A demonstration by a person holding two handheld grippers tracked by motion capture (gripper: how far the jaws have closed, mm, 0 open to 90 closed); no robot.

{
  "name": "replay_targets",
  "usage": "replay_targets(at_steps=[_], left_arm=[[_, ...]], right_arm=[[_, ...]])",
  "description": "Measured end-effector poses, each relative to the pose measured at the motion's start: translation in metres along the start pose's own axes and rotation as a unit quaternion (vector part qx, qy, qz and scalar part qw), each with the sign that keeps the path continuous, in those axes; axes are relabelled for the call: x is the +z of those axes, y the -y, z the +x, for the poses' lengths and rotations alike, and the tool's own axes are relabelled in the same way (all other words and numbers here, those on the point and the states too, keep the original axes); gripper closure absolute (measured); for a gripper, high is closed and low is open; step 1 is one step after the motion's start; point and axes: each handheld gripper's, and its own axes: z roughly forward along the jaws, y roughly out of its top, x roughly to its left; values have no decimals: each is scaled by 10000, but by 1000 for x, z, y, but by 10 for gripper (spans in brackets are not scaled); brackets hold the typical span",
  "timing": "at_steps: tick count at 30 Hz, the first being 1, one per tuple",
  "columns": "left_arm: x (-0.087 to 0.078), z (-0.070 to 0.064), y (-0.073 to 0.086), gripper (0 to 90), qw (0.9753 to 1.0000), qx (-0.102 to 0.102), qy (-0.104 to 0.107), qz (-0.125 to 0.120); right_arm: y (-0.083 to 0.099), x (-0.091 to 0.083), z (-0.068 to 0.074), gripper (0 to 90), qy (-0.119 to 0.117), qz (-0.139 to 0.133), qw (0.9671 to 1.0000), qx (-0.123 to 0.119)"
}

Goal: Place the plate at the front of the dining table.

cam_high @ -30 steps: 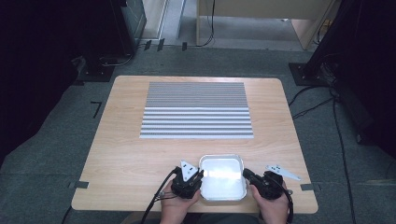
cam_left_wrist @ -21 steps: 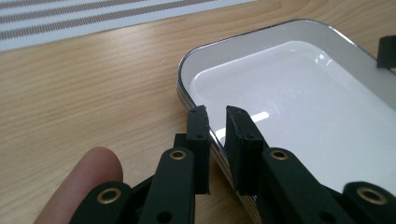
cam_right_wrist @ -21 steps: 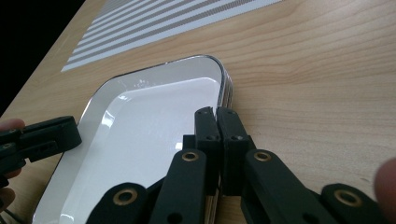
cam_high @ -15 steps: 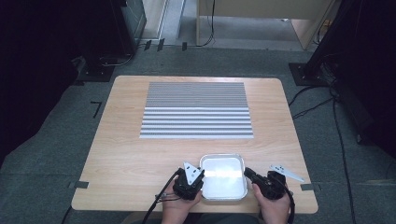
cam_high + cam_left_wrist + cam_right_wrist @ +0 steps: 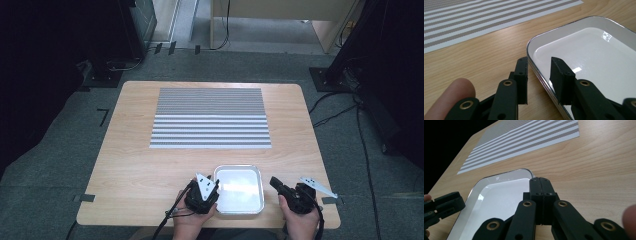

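Tray (image 5: 239,189) at six o'clock on the counter (image 5: 130,170), shifted slightly toward the near edge over the last second. Left gripper (image 5: 539,75) now parted a little, straddling the tray's left rim, not yet closed on it. Right gripper (image 5: 540,195) pressed fully closed, empty, just off the right rim. Probably setting up a left-side grasp.

High view is looking forward and down over the whole table (image 5: 150,170). Both gripper views are sitting low at its near edge, sharing the tray (image 5: 584,50) and striped mat (image 5: 524,140).
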Motion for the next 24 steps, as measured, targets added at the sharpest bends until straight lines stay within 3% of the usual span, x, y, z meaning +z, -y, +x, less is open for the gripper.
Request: replay_targets(at_steps=[3,7,13,16,19,20,21,22,23,24], left_arm=[[1,-1,2,739,9998,14,153,115],[3,-6,6,802,9997,152,93,142],[3,-6,6,813,9997,235,58,102],[3,-6,6,816,9997,187,69,110],[3,-6,6,817,9997,198,67,104],[3,-6,6,818,9997,213,51,98],[3,-6,6,818,9997,213,51,98],[3,-7,6,818,9997,240,33,92],[3,-7,6,819,9997,240,33,92],[3,-7,6,820,9997,223,21,79]], right_arm=[[2,3,2,894,-120,147,9998,7],[6,10,7,882,-212,343,9992,-66],[11,18,8,865,-143,581,9982,-87],[12,19,9,874,-70,531,9985,-130],[14,19,13,879,54,473,9986,-241],[16,19,19,879,286,391,9979,-419],[16,19,19,879,286,391,9979,-419],[21,19,27,879,559,272,9958,-673],[21,19,27,879,559,272,9958,-673],[25,20,34,878,797,183,9917,-987]])
